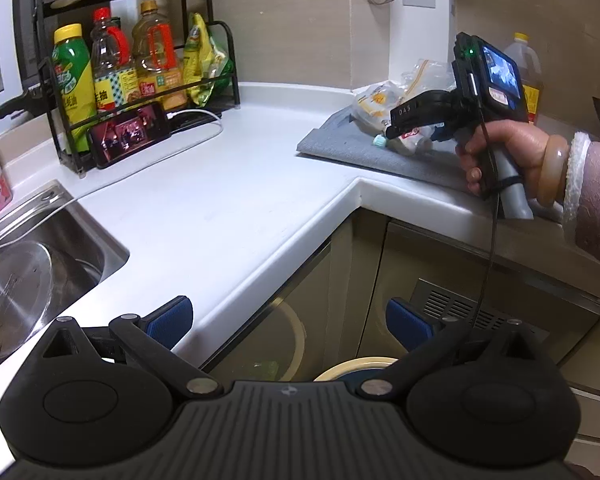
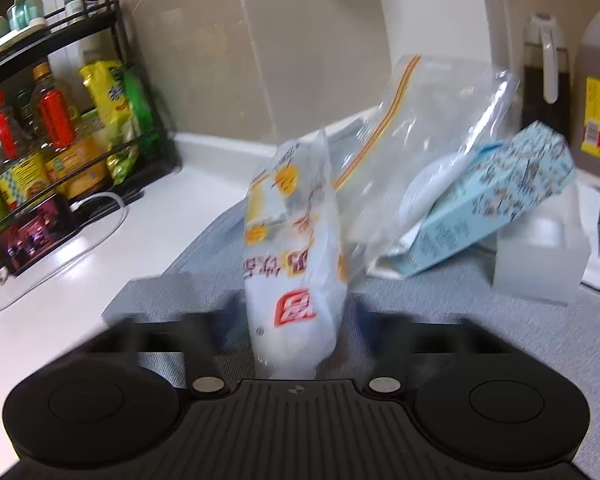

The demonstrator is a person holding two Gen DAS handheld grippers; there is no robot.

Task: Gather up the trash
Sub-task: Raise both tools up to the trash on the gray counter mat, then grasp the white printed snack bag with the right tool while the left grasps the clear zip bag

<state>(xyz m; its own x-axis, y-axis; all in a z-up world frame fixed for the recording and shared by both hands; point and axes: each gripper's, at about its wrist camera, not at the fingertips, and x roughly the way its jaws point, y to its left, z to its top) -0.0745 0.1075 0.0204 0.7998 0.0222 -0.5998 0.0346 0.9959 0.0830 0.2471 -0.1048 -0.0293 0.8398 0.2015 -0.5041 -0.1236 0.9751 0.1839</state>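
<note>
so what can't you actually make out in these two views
- Right gripper fingers: right wrist view, motion blur and the white wrapper between them hide whether the pads press on it.
- Wrapper print: same view, blurred, unreadable.
- Bin below the counter: left wrist view, only its rim shows behind the left gripper; contents hidden.
- Trash pile on the grey mat: left wrist view, partly covered by the right gripper.

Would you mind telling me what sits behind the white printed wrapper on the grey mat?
Behind the white printed wrapper stand a clear zip bag and a tilted light blue carton. The wrapper hides the bag's lower left part and the grey mat beneath.
</note>
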